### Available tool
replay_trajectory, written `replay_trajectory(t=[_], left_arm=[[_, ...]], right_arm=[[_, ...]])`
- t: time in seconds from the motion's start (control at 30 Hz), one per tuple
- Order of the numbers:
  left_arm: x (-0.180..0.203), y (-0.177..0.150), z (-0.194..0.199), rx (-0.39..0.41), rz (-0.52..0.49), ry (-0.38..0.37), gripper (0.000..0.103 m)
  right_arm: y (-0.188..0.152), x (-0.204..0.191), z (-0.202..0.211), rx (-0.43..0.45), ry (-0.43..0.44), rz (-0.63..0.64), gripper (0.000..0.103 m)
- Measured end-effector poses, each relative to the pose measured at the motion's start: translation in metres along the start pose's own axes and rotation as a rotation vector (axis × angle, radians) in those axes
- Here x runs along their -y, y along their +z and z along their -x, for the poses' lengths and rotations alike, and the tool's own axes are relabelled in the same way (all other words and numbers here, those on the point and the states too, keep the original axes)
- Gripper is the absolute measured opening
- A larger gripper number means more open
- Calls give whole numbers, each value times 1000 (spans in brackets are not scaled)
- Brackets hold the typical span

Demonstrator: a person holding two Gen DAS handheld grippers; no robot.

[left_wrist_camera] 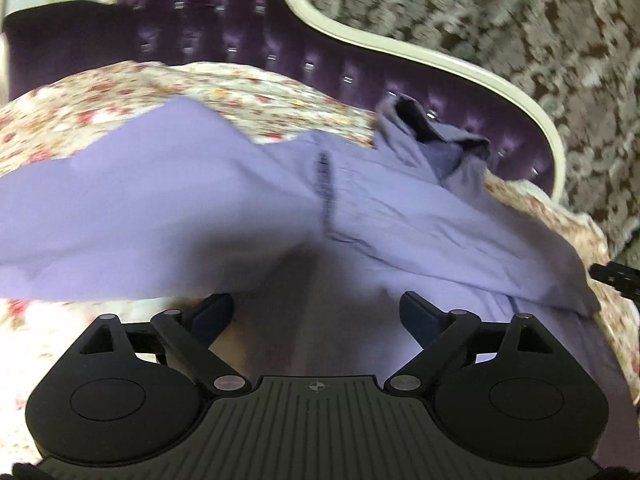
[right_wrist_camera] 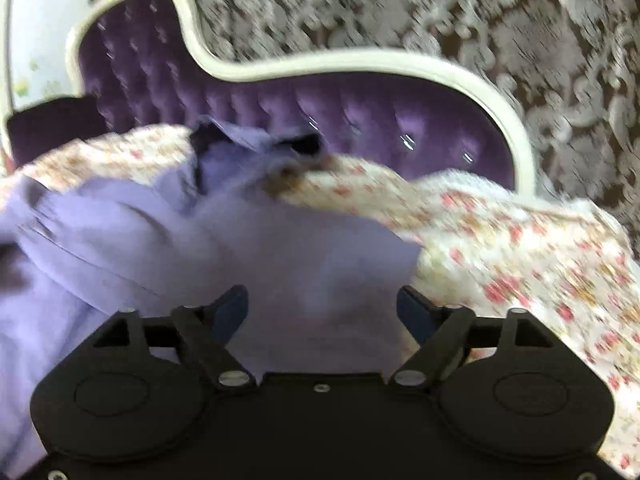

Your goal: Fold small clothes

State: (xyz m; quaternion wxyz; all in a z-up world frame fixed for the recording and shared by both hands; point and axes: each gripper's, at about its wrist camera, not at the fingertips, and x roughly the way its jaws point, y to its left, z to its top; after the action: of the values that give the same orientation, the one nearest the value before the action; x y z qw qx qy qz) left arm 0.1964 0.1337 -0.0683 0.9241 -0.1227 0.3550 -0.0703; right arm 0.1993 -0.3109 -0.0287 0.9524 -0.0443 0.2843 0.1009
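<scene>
Lilac shirt [left_wrist_camera: 240, 208] lies crosswise, collar seemingly toward headboard [left_wrist_camera: 400, 76] — both claws [left_wrist_camera: 316, 316] [right_wrist_camera: 322, 312] spread, gripping nothing.

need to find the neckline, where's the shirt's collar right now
The collar of the lilac shirt lies at the far end, bunched against the purple tufted headboard: upper right in the left wrist view, upper left in the right.

lilac shirt [left_wrist_camera: 200, 216] on floral bedspread [left_wrist_camera: 280, 96], jaws apart
</scene>
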Motion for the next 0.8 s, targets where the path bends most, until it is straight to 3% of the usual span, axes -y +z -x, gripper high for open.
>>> replay_trajectory(t=[0.43, 0.8], left_arm=[[-103, 4, 35, 44, 276, 92, 95], [-186, 7, 35, 81, 524, 105, 95]], right_arm=[[13, -122, -19, 18, 295, 67, 87], [1, -168, -53, 2, 356, 54, 87]])
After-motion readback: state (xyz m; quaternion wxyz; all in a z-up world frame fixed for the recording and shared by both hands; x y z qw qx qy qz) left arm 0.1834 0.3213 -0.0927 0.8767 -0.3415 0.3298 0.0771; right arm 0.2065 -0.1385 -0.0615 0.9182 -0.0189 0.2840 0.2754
